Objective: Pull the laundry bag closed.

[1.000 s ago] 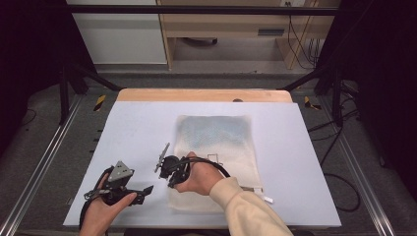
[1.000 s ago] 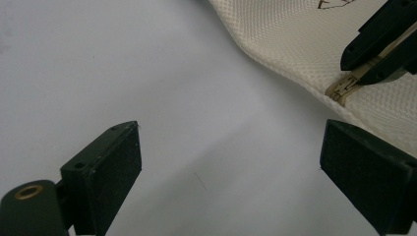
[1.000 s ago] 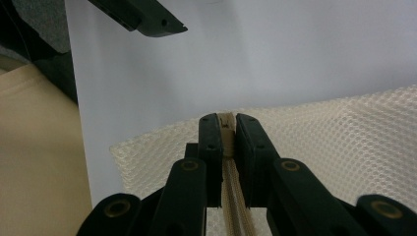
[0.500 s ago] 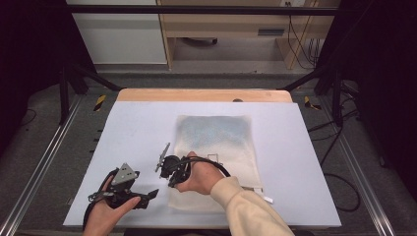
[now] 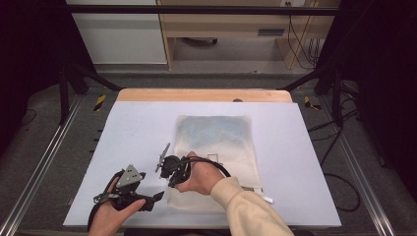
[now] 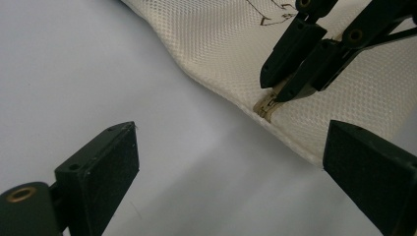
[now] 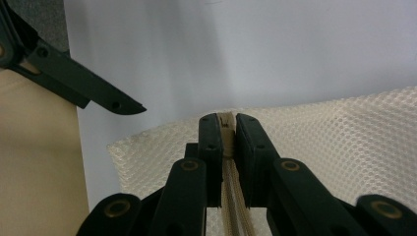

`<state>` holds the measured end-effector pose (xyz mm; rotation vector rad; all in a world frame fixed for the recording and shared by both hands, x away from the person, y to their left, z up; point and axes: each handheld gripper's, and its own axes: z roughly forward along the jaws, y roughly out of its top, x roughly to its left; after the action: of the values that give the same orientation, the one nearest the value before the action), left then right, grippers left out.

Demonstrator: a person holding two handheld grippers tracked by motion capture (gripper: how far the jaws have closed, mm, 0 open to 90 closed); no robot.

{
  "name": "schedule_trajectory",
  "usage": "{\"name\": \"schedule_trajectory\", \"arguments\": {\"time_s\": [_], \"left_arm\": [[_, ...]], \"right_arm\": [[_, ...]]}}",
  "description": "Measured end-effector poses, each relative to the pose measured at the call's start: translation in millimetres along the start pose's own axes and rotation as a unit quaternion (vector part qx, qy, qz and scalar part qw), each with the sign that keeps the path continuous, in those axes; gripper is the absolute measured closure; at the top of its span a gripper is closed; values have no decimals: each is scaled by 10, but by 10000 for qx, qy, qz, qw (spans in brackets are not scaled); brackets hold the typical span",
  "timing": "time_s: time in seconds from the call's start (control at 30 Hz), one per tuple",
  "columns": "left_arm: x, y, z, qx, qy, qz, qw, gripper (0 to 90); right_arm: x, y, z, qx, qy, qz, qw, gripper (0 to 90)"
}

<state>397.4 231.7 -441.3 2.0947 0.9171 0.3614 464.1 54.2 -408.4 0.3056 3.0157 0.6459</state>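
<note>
Pinching the zipper pull at the near left edge of the cream mesh fabric laundry bag (image 5: 216, 147), the right gripper (image 7: 225, 129) has its jaws clamped together on that small tab. The bag lies flat on the pale grey counter (image 5: 305, 162). Just beside it, the left gripper (image 6: 231, 167) waits with jaws wide apart over bare counter. Soft, light mesh will likely bunch and slide, so gripping the stitched zipper edge (image 6: 265, 105) seems safest.

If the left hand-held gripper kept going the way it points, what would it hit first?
Probably the mesh bag's edge, near where the right hand-held gripper pinches the zipper. The left hand-held gripper is open; depth is uncertain.
</note>
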Motion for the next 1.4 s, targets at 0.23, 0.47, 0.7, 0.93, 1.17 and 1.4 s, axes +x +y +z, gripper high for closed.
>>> {"name": "schedule_trajectory", "arguments": {"time_s": [0.23,0.47,0.7,0.93,1.17,1.4], "left_arm": [[-59,12,51,15,23,162,9999,67],[-89,23,84,4,-44,153,9999,68],[-128,38,166,28,-171,96,9998,75],[-138,37,266,83,-260,0,9996,86],[-98,39,339,58,-429,-238,9988,117],[-99,36,368,57,-471,-226,9986,146]], "right_arm": [[-7,-5,-6,-43,0,20,10000,819],[-4,-4,-5,-34,-14,20,10000,818],[3,-8,-27,-83,-2,38,10000,819],[0,-16,-49,-133,-1,54,9999,819],[0,-21,-75,-164,3,74,9998,819],[-6,-26,-88,-190,4,52,9998,819]]}}
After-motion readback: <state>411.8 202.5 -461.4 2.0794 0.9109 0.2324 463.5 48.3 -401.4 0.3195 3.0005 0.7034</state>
